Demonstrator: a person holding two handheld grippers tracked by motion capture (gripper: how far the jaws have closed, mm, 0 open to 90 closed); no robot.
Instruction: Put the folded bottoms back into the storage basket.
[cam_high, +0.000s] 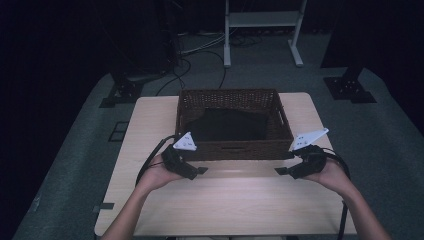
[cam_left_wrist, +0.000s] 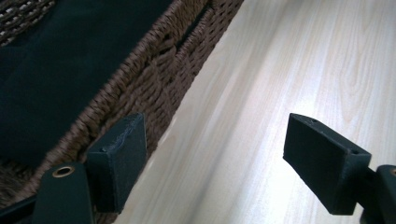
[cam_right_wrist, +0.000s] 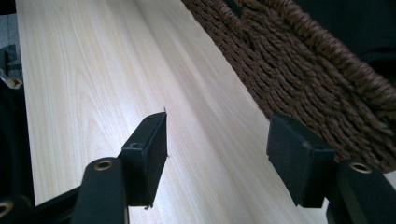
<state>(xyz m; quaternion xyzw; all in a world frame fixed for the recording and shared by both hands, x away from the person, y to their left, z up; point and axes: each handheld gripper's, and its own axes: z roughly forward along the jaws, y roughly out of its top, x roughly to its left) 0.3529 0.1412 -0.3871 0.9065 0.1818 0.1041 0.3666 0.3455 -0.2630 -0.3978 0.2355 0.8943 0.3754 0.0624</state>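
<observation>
While a person's two hands hover low over a pale wooden table (cam_high: 225, 200), each holds a black two-jaw gripper just in front of a brown wicker basket (cam_high: 235, 150). That basket sits toward the table's far edge, with dark cloth (cam_high: 227, 125) lying inside. At the basket's near left corner, the left gripper (cam_high: 202, 170) has its jaws spread wide with nothing between them; one jaw is just beside the woven wall. At the near right corner, the right gripper (cam_high: 278, 171) likewise has jaws parted and empty, over bare wood close to the basket's front wall.
</observation>
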